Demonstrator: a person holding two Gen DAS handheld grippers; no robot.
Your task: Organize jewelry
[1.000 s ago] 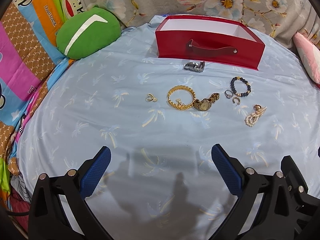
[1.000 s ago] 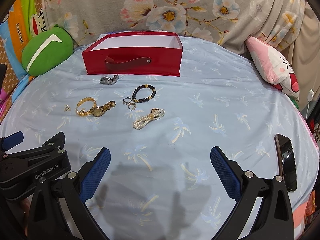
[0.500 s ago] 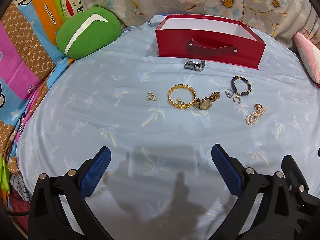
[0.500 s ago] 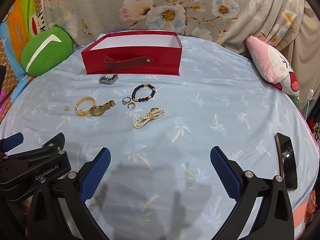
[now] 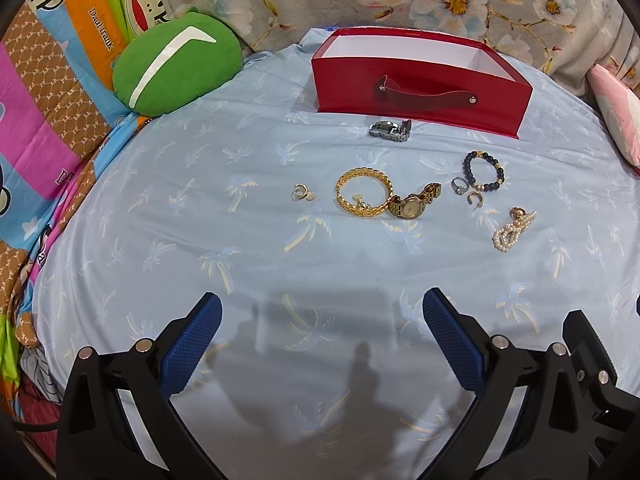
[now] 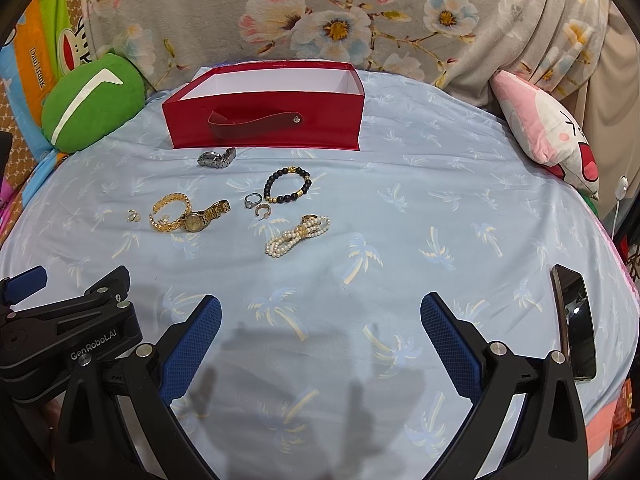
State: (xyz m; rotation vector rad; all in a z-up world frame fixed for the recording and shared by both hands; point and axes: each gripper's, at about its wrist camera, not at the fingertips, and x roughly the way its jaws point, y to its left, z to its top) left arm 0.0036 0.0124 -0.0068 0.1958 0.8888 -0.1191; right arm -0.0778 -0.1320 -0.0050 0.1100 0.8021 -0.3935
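Note:
Jewelry lies scattered on a light blue bedsheet in front of an open red box [image 5: 420,80] [image 6: 264,120] with a strap handle. A silver watch [image 5: 390,130] [image 6: 216,158] sits nearest the box. Closer to me lie small gold earrings [image 5: 301,193], a gold bangle [image 5: 362,194] [image 6: 170,212] touching a gold watch [image 5: 414,204] [image 6: 204,216], a black bead bracelet [image 5: 484,172] [image 6: 287,186], two rings [image 5: 466,192] [image 6: 258,205] and a pearl bracelet [image 5: 512,230] [image 6: 298,236]. My left gripper [image 5: 322,336] and right gripper [image 6: 320,334] both hover open and empty, well short of the jewelry.
A green round cushion [image 5: 176,68] [image 6: 90,106] lies at the back left, a pink plush pillow [image 6: 548,128] at the back right. A dark phone [image 6: 576,320] lies on the sheet at the right. Floral fabric covers the back; a colourful cartoon blanket [image 5: 48,92] borders the left.
Both views have crept slightly forward and up, so the box and jewelry sit a little lower. Nothing was picked up or moved.

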